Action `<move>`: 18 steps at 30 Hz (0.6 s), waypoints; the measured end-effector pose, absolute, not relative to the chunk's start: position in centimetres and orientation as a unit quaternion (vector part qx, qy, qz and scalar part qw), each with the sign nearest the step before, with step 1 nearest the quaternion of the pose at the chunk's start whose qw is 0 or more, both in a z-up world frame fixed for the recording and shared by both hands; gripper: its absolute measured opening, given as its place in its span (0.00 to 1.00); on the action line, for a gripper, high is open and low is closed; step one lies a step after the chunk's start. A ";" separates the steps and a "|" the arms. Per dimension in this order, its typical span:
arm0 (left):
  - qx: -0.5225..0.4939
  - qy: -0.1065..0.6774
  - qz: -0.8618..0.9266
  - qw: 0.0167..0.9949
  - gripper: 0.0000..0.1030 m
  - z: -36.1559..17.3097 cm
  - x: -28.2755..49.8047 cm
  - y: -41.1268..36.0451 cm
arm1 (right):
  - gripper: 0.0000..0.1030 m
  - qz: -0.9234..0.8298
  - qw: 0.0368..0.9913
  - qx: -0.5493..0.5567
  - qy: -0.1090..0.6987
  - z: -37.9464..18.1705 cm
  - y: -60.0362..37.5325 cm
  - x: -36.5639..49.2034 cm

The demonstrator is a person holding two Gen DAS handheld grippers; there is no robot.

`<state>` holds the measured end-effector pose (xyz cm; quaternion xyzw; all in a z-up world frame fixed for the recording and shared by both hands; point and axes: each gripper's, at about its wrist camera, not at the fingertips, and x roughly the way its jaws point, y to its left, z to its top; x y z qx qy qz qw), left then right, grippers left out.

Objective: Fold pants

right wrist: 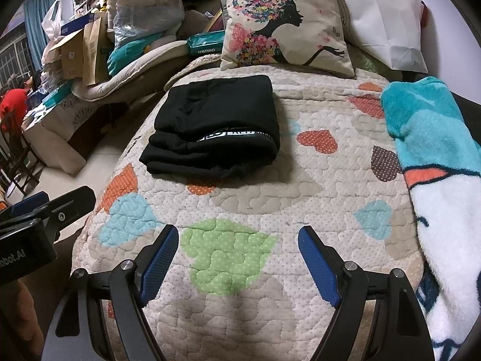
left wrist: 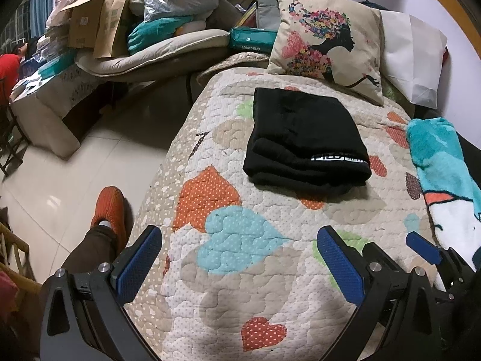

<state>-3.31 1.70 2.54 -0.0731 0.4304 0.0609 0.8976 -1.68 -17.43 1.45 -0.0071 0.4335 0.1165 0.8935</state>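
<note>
Pants (left wrist: 306, 141): lying folded on the quilt (left wrist: 240, 285), just short of the pillow (left wrist: 324, 39).
Left gripper (left wrist: 240, 258): I am holding it wide apart, gripping nothing.
Right gripper (right wrist: 237, 258): I am holding it wide apart, gripping nothing.

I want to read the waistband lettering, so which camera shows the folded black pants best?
The right wrist view: the pants sit nearer, their white waistband lettering larger. The left wrist view shows them whole but farther off.
</note>
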 end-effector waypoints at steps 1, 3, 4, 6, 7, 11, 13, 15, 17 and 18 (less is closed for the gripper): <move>-0.074 0.432 0.061 0.897 1.00 2.4 -3.3 1.7 | 0.84 0.116 0.893 -0.007 0.434 1.4 -17.4 -1.6; -0.075 0.437 0.061 0.894 1.00 2.1 -3.1 1.8 | 0.84 0.115 0.893 -0.007 0.435 1.3 -17.5 -1.6; -0.077 0.439 0.061 0.893 1.00 1.9 -3.1 1.9 | 0.84 0.114 0.893 -0.006 0.436 1.3 -17.5 -1.6; -0.079 0.444 0.061 0.890 1.00 1.7 -3.0 2.0 | 0.84 0.113 0.892 -0.007 0.438 1.2 -17.5 -1.5; -0.081 0.446 0.061 0.889 1.00 1.6 -2.9 2.1 | 0.84 0.113 0.892 -0.007 0.438 1.2 -17.5 -1.5; -0.084 0.455 0.057 0.885 1.00 1.0 -2.7 2.1 | 0.84 0.113 0.889 -0.008 0.443 0.9 -17.4 -1.4; -0.084 0.458 0.056 0.883 1.00 0.8 -2.6 2.1 | 0.84 0.112 0.889 -0.008 0.445 0.8 -17.4 -1.4; -0.085 0.461 0.055 0.882 1.00 0.6 -2.6 2.1 | 0.84 0.112 0.888 -0.008 0.447 0.7 -17.4 -1.3; -0.086 0.462 0.055 0.881 1.00 0.5 -2.5 2.1 | 0.84 0.112 0.887 -0.009 0.449 0.5 -17.3 -1.2; -0.087 0.463 0.055 0.881 1.00 0.4 -2.5 2.2 | 0.84 0.112 0.886 -0.010 0.449 0.5 -17.3 -1.2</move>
